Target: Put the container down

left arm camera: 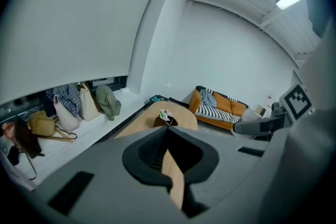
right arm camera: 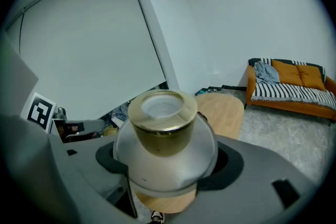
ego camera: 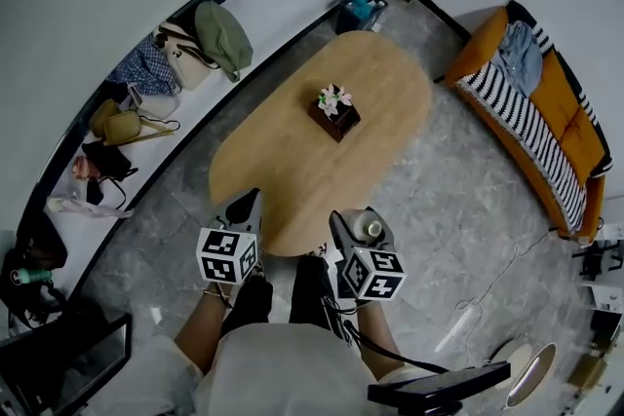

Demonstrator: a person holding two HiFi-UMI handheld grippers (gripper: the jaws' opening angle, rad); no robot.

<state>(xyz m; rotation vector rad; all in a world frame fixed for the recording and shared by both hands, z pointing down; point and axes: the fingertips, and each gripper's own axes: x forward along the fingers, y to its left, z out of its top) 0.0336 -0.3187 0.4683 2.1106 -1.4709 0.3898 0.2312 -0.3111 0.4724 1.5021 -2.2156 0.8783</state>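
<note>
My right gripper is shut on the container, a round frosted-glass jar with a gold collar. It hangs just off the near right edge of the oval wooden table. In the right gripper view the jar fills the middle, upright between the jaws of that gripper, with the table beyond. My left gripper is over the table's near edge with its jaws together and nothing in them; the left gripper view shows that gripper pointing along the table.
A brown box of flowers stands at the table's middle. An orange sofa with a striped blanket is at the right. Several bags line a white ledge at the left. A blue bin sits past the far end, and a cable lies on the floor.
</note>
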